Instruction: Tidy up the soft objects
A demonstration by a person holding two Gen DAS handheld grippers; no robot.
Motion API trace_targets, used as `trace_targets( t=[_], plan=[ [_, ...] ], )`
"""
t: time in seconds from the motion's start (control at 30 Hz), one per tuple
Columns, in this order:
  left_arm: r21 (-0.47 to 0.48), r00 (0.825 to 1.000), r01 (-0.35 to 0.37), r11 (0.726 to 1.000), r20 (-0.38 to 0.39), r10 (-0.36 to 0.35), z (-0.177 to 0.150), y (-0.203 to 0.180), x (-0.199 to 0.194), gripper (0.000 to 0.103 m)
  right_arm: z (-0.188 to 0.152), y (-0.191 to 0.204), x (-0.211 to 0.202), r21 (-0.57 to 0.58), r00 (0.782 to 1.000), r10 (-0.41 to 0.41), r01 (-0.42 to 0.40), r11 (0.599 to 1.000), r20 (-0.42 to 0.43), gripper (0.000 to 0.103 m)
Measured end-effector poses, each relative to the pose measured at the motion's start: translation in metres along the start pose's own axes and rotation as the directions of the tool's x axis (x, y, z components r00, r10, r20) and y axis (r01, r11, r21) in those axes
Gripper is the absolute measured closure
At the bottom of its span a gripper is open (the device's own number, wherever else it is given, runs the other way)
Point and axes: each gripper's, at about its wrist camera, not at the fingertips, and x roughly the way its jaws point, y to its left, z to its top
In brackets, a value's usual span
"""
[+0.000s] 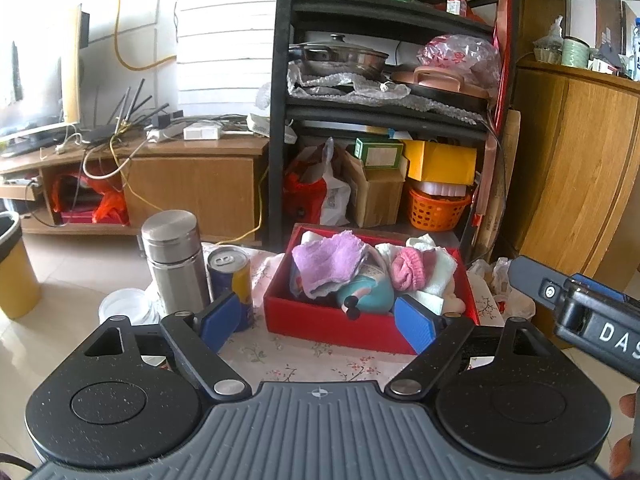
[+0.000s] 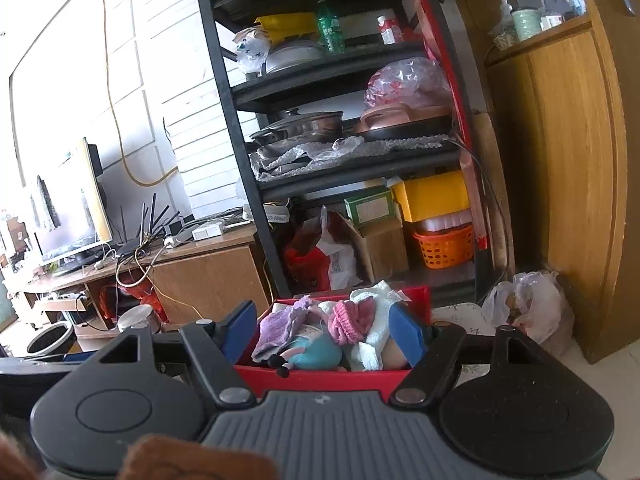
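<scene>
So you've got the red box [image 1: 320, 326] on the desk [image 1: 304, 364] already stuffed: one purple cloth [image 1: 330, 262], one pink knit hat [image 1: 408, 270], one teal doll [image 1: 366, 294], one white towel [image 1: 440, 270]. Both grippers hang empty in front of it, left gripper [image 1: 318, 322] wide apart, right gripper [image 2: 322, 334] apart too. Looks like packing's basically done; next you'd probably just tuck stuff down.
</scene>
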Motion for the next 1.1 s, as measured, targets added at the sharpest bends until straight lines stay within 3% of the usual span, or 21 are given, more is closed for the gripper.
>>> trace_targets(
  t=[1.1],
  plan=[
    [-0.007,0.999,-0.018,1.000,0.036,0.019,0.0009,-0.0030,-0.0073,0.022,-0.0054,0.0031,0.0037,-0.006,1.000,-0.003,0.003,1.000,0.000,0.058]
  ],
)
